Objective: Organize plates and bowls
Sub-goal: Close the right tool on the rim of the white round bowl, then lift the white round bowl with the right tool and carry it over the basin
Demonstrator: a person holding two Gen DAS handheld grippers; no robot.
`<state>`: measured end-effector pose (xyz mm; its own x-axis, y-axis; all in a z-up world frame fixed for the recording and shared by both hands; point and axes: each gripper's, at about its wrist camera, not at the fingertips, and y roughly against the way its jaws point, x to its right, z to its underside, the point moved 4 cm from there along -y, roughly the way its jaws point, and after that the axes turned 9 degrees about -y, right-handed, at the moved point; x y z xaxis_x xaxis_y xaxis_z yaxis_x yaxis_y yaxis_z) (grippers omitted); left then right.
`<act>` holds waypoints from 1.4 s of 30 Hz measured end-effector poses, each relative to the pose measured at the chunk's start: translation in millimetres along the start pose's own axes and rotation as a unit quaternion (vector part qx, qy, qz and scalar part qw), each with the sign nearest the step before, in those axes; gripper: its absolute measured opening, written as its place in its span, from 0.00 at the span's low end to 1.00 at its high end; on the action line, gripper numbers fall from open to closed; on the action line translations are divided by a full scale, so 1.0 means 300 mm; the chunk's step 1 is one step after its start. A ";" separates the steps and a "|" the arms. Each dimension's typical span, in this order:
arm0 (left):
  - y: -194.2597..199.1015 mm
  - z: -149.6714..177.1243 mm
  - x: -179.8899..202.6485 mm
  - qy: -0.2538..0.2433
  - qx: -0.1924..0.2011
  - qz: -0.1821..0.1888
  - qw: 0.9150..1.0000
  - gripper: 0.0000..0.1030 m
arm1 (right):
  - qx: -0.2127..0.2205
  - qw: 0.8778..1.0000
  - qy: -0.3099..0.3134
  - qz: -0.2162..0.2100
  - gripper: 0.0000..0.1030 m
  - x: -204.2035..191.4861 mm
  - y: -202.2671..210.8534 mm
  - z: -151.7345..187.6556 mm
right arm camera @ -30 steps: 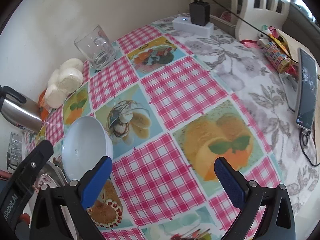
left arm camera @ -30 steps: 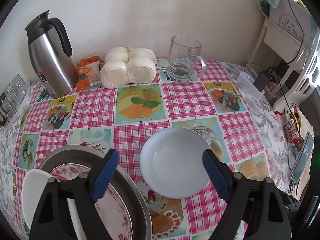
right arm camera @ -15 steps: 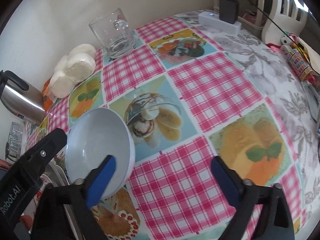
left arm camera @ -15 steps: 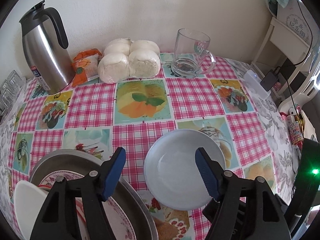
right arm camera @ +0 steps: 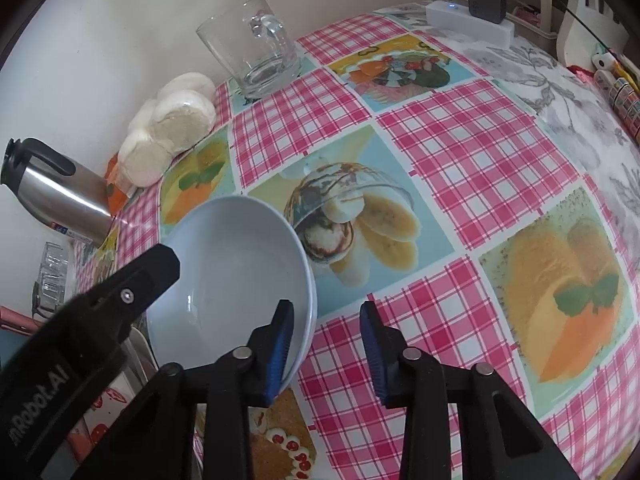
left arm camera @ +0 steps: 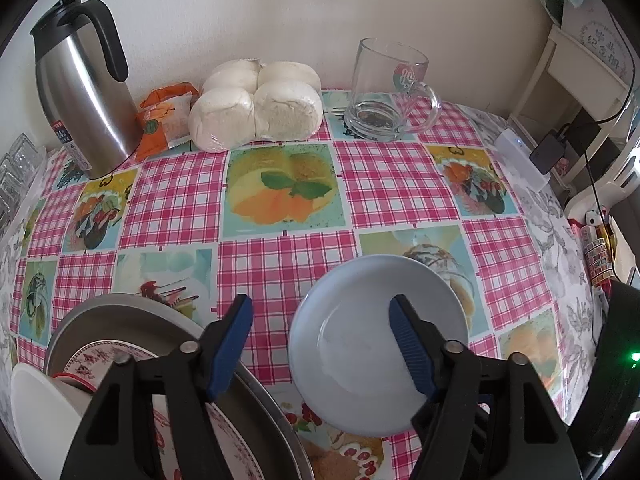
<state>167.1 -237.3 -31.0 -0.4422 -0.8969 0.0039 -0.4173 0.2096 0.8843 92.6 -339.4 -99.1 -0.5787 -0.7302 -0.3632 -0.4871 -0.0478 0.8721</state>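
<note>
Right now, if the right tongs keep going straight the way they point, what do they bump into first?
Probably the pale blue bowl: the right tongs straddle its near rim, one finger inside, one outside. Depth is hard to judge; past the rim lies the tablecloth.

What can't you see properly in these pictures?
- Patterned plate, left wrist view: the left gripper and a white bowl cover much of it.
- Near rim of the pale blue bowl, both views: behind the gripper fingers, so contact with the right gripper is unclear.
- Kettle label: print too small.
- Clear glassware, left edge: cut off.
</note>
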 end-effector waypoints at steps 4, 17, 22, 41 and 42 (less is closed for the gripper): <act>-0.026 0.011 0.005 0.002 -0.010 0.002 1.000 0.55 | -0.002 1.000 -0.007 -0.002 0.33 0.012 0.004 -0.002; -0.072 0.030 -0.003 0.018 -0.027 0.028 0.999 0.13 | -0.012 0.999 -0.019 -0.024 0.14 0.030 -0.004 0.003; -0.051 0.027 -0.004 0.030 -0.022 0.046 0.998 0.12 | -0.008 0.999 -0.025 -0.026 0.14 0.029 0.018 -0.005; 0.417 0.041 -0.252 0.082 0.087 0.043 0.992 0.12 | 0.047 0.991 0.039 -0.117 0.15 -0.251 0.379 0.080; 0.433 0.056 -0.280 0.089 0.087 0.041 0.991 0.12 | 0.046 0.991 0.042 -0.116 0.15 -0.269 0.386 0.093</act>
<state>136.9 -128.1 75.7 -0.3401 -0.9252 0.1682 -0.5237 0.3349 0.7833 64.8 -266.9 22.1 -0.3900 -0.7612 -0.5182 -0.6601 -0.1613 0.7337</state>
